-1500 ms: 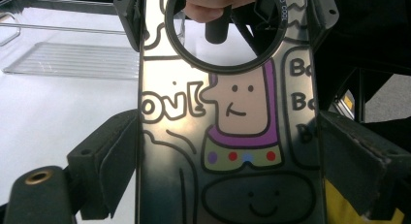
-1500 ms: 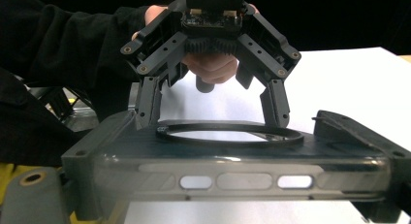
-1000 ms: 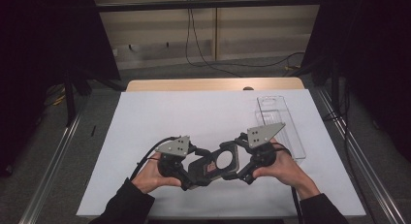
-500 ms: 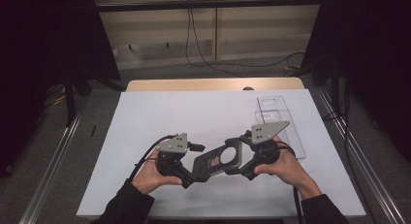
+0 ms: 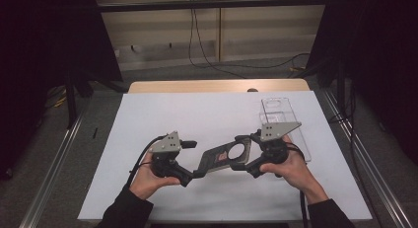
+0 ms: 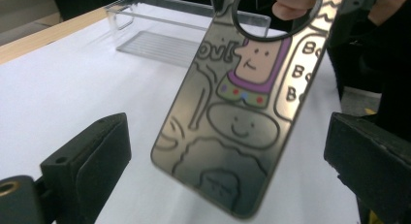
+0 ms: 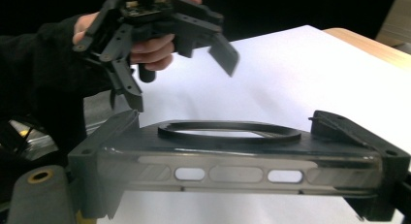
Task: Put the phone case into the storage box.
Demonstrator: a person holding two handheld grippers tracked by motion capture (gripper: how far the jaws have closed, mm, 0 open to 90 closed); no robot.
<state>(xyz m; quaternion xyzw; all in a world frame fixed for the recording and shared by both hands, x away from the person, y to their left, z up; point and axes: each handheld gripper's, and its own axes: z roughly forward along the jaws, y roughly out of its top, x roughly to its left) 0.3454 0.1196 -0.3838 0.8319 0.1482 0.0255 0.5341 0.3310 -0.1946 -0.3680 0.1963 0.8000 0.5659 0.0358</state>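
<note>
Gripping the dark cartoon-printed phone case [image 5: 224, 156] across its ring end, the right gripper [image 5: 249, 154] carries it above the white surface [image 5: 207, 114]. The left gripper [image 6: 228, 151], fingers just opened wide, straddles its free end without touching, likely a handover. Beyond lies a clear plastic tray [image 5: 281, 114], out of the way.

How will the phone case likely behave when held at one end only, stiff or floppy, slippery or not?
The phone case probably stays fairly stiff: clamped by the right gripper, it spans outward without sagging. Its glossy printed back may be slippery. It looks thin and light.
</note>
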